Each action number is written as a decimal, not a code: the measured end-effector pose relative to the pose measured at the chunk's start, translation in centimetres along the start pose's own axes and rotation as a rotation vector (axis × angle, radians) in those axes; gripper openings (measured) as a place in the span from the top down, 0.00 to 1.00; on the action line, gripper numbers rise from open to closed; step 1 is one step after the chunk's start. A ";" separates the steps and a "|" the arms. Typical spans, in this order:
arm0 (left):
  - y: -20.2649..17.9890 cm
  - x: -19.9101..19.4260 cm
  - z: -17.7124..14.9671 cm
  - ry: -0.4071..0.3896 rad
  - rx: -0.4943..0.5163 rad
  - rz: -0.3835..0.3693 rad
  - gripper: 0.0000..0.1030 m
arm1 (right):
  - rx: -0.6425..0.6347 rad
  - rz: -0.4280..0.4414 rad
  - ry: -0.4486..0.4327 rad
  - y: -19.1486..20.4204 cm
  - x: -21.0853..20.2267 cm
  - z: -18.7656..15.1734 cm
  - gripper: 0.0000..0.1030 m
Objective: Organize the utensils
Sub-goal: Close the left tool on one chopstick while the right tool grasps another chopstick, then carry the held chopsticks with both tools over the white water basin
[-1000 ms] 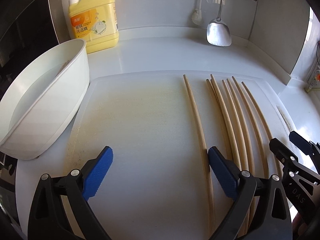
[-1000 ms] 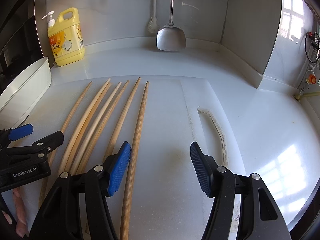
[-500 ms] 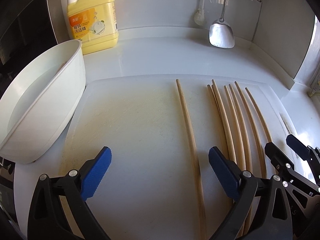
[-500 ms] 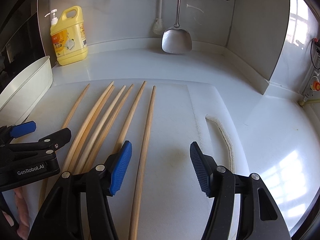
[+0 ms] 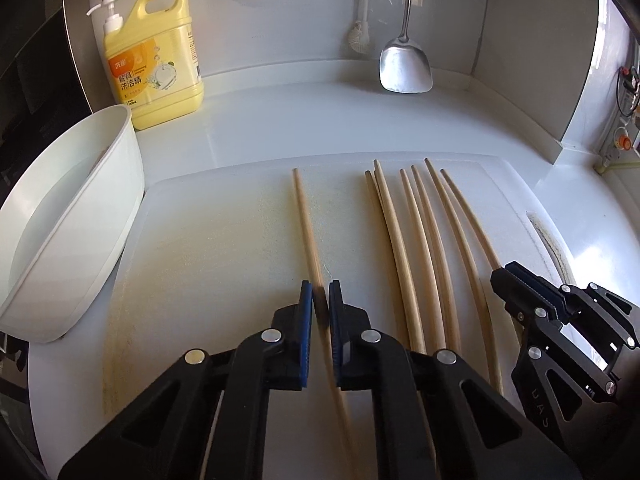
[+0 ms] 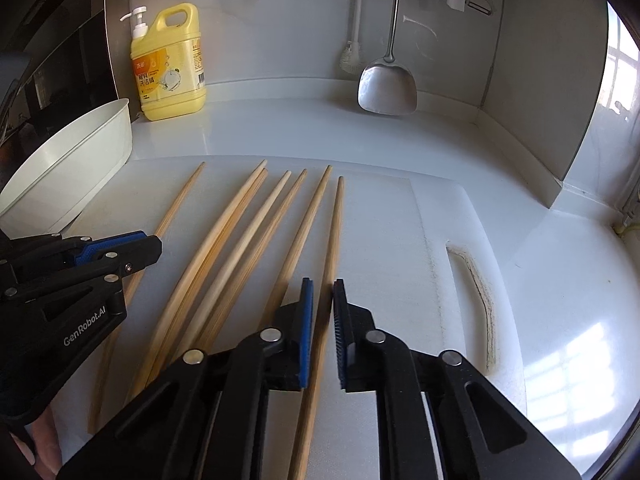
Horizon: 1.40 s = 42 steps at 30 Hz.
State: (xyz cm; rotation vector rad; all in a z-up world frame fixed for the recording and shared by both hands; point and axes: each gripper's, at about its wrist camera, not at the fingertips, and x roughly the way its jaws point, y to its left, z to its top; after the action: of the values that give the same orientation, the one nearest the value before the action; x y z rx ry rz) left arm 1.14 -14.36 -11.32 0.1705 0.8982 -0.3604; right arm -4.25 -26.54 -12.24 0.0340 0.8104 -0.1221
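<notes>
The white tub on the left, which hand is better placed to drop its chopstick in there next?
Left, probably. The left tongs grip the lone chopstick nearest the white tub, only bare board between. The right tongs hold the farthest chopstick, beyond the loose ones.

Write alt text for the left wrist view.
The left hand-held gripper is shut on a lone wooden chopstick on a white cutting board. Six more chopsticks lie to its right, a white basin to its left.
</notes>
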 end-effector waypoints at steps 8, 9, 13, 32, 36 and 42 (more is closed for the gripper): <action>0.7 -0.6 0.0 0.035 -0.040 -0.023 0.93 | 0.073 0.058 0.007 -1.5 -0.9 0.1 0.94; 0.9 -1.0 0.1 0.036 -0.046 -0.026 0.93 | 0.082 0.062 0.004 -1.7 -1.2 0.3 0.94; 1.2 -3.4 0.9 0.032 -0.072 -0.038 0.93 | 0.099 0.090 0.002 -2.2 -3.1 1.4 0.94; 17.5 -15.1 4.4 -0.079 -0.317 0.108 0.93 | -0.050 0.375 -0.062 10.5 -9.6 11.8 0.94; 23.3 -14.9 5.4 -0.086 -0.324 0.116 0.93 | -0.056 0.386 -0.076 16.1 -8.2 14.1 0.94; 30.6 -12.2 6.8 -0.059 -0.293 0.101 0.93 | 0.001 0.378 -0.041 23.0 -4.5 16.2 0.94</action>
State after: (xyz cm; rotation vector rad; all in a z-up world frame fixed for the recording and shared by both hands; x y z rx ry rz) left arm 10.65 14.85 2.32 -0.0646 0.8706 -0.1360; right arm 7.11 -4.54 1.80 0.1840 0.7503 0.2336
